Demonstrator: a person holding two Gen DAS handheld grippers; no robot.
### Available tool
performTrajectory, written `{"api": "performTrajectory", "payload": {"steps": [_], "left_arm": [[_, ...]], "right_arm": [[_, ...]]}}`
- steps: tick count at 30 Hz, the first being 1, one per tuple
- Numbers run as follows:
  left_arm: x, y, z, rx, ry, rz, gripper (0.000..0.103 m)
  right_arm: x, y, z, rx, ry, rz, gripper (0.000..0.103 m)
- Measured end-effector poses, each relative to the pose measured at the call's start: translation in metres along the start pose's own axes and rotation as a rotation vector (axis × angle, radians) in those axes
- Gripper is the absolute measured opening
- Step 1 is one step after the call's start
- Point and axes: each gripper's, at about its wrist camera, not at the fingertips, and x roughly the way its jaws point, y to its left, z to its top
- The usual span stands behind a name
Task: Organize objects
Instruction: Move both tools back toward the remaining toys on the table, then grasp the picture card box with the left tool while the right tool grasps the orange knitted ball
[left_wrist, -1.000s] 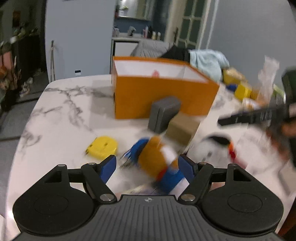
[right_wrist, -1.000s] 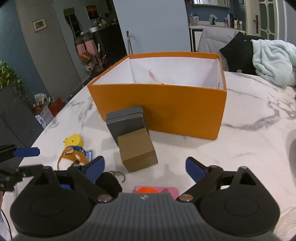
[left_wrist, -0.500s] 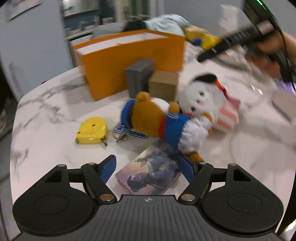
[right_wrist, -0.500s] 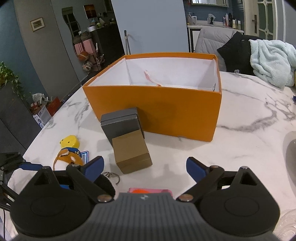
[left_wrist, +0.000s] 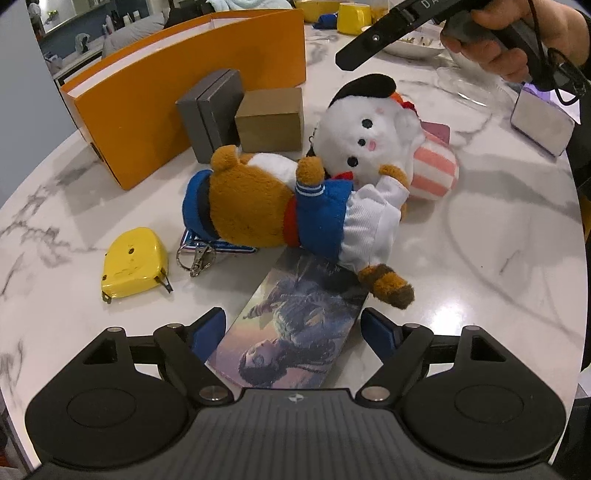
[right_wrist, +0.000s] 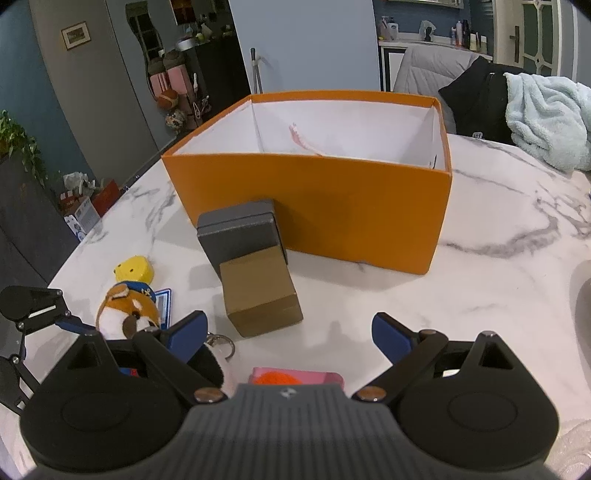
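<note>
The step in hand looks like the approach to a first pick, nothing yet lifted; the left gripper (left_wrist: 293, 328) is released, its blue fingers spread to either side of the near end of a picture card (left_wrist: 295, 332) that lies flat on the marble table (left_wrist: 498, 229) toward its near edge, without touching it as far as can be seen.

Going left to right in the left wrist view: a yellow tape measure (left_wrist: 133, 262) near the left edge; a key ring (left_wrist: 195, 256) just beside it; the bear plush (left_wrist: 273, 210) lying on its side mid-table, its foot resting on the card's far end; a white plush (left_wrist: 365, 136) touching it; a pink striped piece (left_wrist: 432, 171) behind.

The orange box (right_wrist: 314, 206), open and nearly empty, stands toward the far side; a grey box (right_wrist: 240, 230) leans on its wall with a brown box (right_wrist: 260, 291) touching in front.

The right gripper (right_wrist: 290, 332) is also released, hovering over bare marble with nothing between its fingers.

The next move probably calls for closing on the card's thin edges, or taking the bear first, since its foot pins the card; a flat card may slip.

Hard to make out: the card beneath the bear, the blue tag under it, and the pink object (right_wrist: 297, 376) cut off by the right gripper's body.
</note>
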Motion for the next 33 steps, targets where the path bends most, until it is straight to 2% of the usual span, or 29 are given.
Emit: {"api": "performTrajectory", "payload": {"steps": [6,15,16,18,20,22,27,31,33], "left_arm": [[0.003,0.003,0.001,-0.12,0.008,-0.007,0.095],[-0.015,-0.008,-0.022,-0.357,-0.016,0.148,0.084],[-0.018,-0.009,-0.028,-0.385,-0.024,0.172,0.083],[-0.024,-0.012,-0.04,-0.447,-0.046,0.204,0.081],[-0.031,-0.016,-0.05,-0.476,-0.061,0.223,0.08],[-0.036,-0.02,-0.055,-0.483,-0.056,0.239,0.08],[-0.046,-0.026,-0.062,-0.493,-0.046,0.247,0.08],[-0.043,-0.025,-0.061,-0.508,-0.065,0.27,0.083],[-0.041,-0.025,-0.059,-0.523,-0.075,0.283,0.084]], "right_arm": [[0.003,-0.001,-0.002,-0.005,0.013,-0.003,0.096],[0.0,0.0,-0.001,-0.056,0.064,-0.013,0.095],[-0.001,-0.001,-0.001,-0.04,0.076,-0.005,0.093],[0.001,-0.002,0.0,-0.005,0.116,0.021,0.08],[0.003,-0.001,0.0,0.001,0.151,0.028,0.062],[0.005,0.001,-0.002,-0.011,0.18,0.004,0.059],[0.008,-0.001,-0.005,0.004,0.235,0.023,0.059],[0.014,0.0,-0.01,0.001,0.262,0.017,0.048],[0.018,0.002,-0.014,0.002,0.281,0.031,0.047]]}}
